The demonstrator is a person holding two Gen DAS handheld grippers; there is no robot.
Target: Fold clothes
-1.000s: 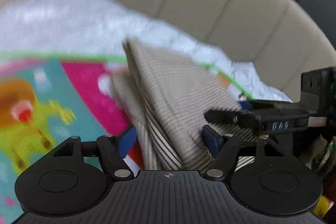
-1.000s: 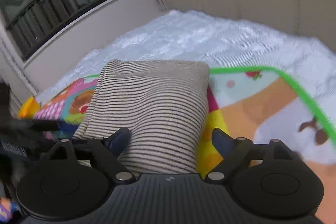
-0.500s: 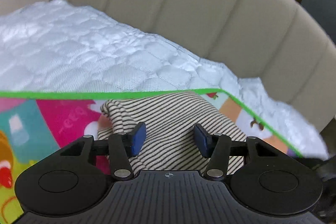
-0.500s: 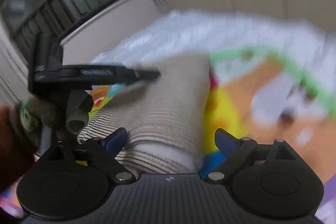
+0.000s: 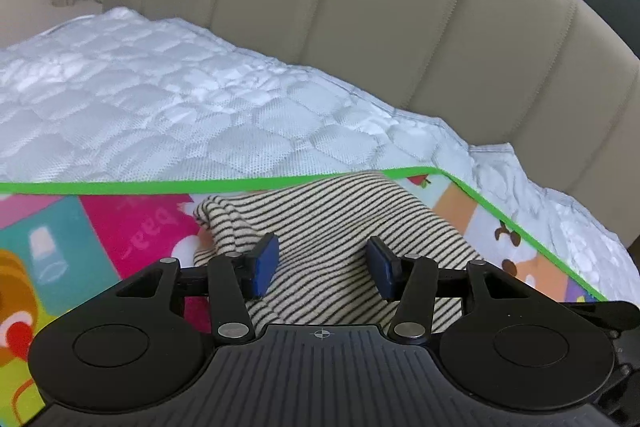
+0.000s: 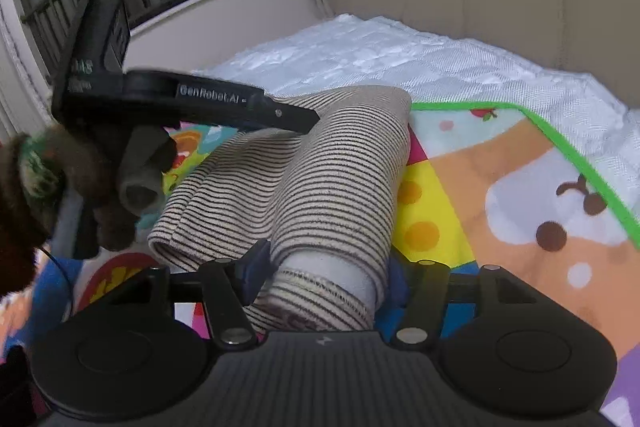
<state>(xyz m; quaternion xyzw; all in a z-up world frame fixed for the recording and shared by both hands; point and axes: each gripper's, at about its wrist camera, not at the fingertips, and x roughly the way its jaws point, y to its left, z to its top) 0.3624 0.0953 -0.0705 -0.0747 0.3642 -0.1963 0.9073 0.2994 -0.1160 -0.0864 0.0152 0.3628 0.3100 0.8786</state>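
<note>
Both grippers have closed in on the striped garment (image 6: 340,179) over the last second; it now lies folded on the play mat (image 6: 492,183) instead of hanging up in front of the left camera. One beige padded headboard (image 5: 360,7) runs along the far side, with the white quilted mattress (image 5: 140,107) below it, then the glossy cartoon mat with a green border. Only the right view shows the window railing and the person's hand around the left gripper's handle. The right gripper (image 6: 324,277) has just been closing, its blue pads pinching the rolled near end of the knit. The left gripper (image 5: 322,267) has its jaws apart, the cloth between them but untouched.
</note>
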